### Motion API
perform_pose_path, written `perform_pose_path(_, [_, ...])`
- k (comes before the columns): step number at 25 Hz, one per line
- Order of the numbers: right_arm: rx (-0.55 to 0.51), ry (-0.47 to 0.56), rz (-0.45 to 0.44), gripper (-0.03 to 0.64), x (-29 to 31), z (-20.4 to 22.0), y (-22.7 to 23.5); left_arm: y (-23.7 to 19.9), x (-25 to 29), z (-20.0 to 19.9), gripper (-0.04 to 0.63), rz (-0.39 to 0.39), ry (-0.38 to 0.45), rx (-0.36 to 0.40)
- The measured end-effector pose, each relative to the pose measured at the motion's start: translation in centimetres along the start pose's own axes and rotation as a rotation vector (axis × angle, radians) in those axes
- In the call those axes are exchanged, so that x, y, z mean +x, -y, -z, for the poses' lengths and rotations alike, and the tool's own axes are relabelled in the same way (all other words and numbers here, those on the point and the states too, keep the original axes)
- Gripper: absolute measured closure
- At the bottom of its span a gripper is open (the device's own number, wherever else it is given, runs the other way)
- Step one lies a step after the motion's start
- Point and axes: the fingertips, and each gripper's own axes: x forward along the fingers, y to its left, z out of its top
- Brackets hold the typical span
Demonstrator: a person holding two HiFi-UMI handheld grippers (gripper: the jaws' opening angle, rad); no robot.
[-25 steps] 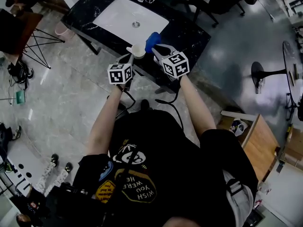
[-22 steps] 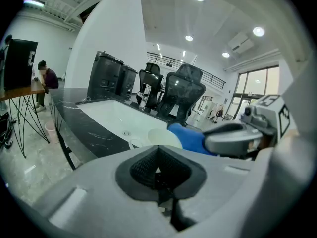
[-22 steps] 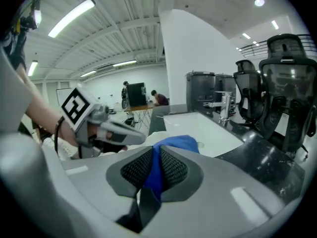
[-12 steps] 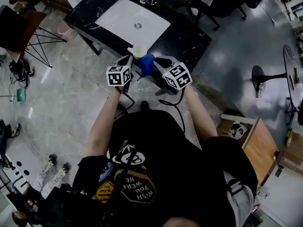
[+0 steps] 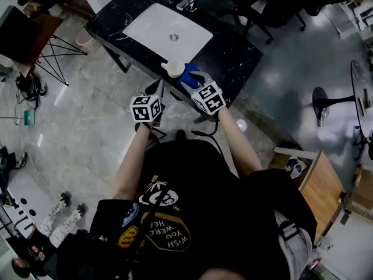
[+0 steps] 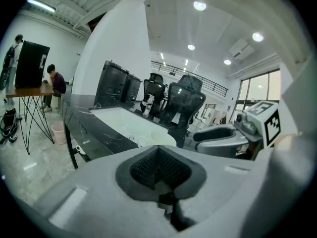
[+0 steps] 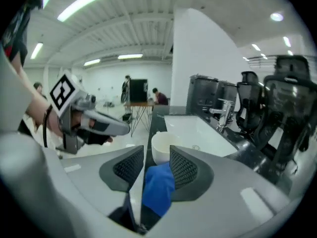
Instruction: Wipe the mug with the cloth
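The white mug (image 5: 173, 69) stands upright near the front edge of the black counter (image 5: 233, 48). The blue cloth (image 5: 190, 74) lies just right of it, touching the counter. My right gripper (image 5: 196, 84) is at the cloth. Its jaws have just been opening and stand open, with the cloth (image 7: 157, 187) loose between the pads and the mug (image 7: 162, 146) right beyond the right gripper (image 7: 157, 155). My left gripper (image 5: 158, 91) hangs off the counter's front, apart from the mug. In the left gripper view, the left gripper (image 6: 159, 155) is shut on nothing.
A white sink (image 5: 169, 31) with a faucet (image 5: 190, 0) is set in the counter behind the mug. Office chairs (image 5: 256, 7) stand beyond it. A black trestle table (image 5: 23, 34) and pink bin (image 5: 85, 39) are at left, a wooden table (image 5: 317, 182) at right.
The right gripper brought the blue cloth down from mid-air onto the counter beside the mug and opened its jaws. The left gripper drew back from the mug toward the person.
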Motion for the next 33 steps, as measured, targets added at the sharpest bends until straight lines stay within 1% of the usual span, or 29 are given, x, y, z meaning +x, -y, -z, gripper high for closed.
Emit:
perform_pose_path(1, [0.079, 0.081, 0.019, 0.449, -1.2, -0.7, -0.1, 0.3, -0.8, -0.5, 0.592, -0.006, 0.026, 0.017])
perform_pose_path(2, [0.151, 0.152, 0.046, 0.474, -2.5, -1.1, -0.2, 0.6, -1.6, -1.0, 0.592, -0.015, 0.054, 0.039])
perform_pose_path(3, [0.212, 0.203, 0.079, 0.513, -3.8, -0.9, -0.2, 1.1, -2.5, -1.3, 0.592, -0.026, 0.08, 0.06])
perform_pose_path(4, [0.26, 0.229, 0.119, 0.552, -5.0, -0.2, -0.2, 1.6, -3.4, -1.2, 0.592, -0.038, 0.102, 0.076])
perform_pose_path(5, [0.297, 0.235, 0.159, 0.596, -6.0, 0.9, -0.3, 2.2, -4.2, -0.9, 0.592, -0.05, 0.117, 0.084])
perform_pose_path(6, [0.326, 0.229, 0.189, 0.614, -6.7, 2.0, -0.4, 2.7, -4.8, -0.5, 0.592, -0.061, 0.126, 0.086])
perform_pose_path(7, [0.343, 0.221, 0.2, 0.614, -7.1, 2.9, -0.7, 3.2, -5.2, -0.1, 0.592, -0.067, 0.129, 0.09])
perform_pose_path(8, [0.349, 0.214, 0.19, 0.615, -7.1, 3.6, -1.3, 3.7, -5.4, 0.2, 0.592, -0.069, 0.128, 0.105])
perform_pose_path(9, [0.346, 0.208, 0.167, 0.615, -7.0, 3.9, -1.9, 4.3, -5.4, 0.4, 0.592, -0.067, 0.122, 0.138])
perform_pose_path(11, [0.336, 0.205, 0.133, 0.615, -6.7, 4.0, -2.8, 5.7, -5.0, 0.6, 0.592, -0.054, 0.104, 0.244])
perform_pose_path(12, [0.333, 0.208, 0.13, 0.615, -6.7, 3.8, -3.0, 6.4, -4.6, 0.6, 0.592, -0.042, 0.096, 0.294])
perform_pose_path(13, [0.329, 0.212, 0.132, 0.615, -6.7, 3.5, -3.0, 7.0, -4.4, 0.6, 0.592, -0.028, 0.087, 0.326])
perform_pose_path(14, [0.324, 0.218, 0.134, 0.615, -6.7, 3.2, -3.0, 7.6, -4.2, 0.5, 0.592, -0.015, 0.081, 0.337])
perform_pose_path(17, [0.311, 0.23, 0.132, 0.615, -7.2, 2.7, -2.9, 8.5, -4.0, 0.3, 0.592, 0.011, 0.08, 0.311])
perform_pose_path(22, [0.325, 0.236, 0.138, 0.615, -7.7, 2.9, -2.4, 8.3, -3.9, 0.3, 0.592, 0.008, 0.087, 0.265])
perform_pose_path(33, [0.315, 0.247, 0.131, 0.615, -7.4, 2.4, -2.1, 7.9, -3.6, 0.0, 0.592, 0.012, 0.08, 0.255])
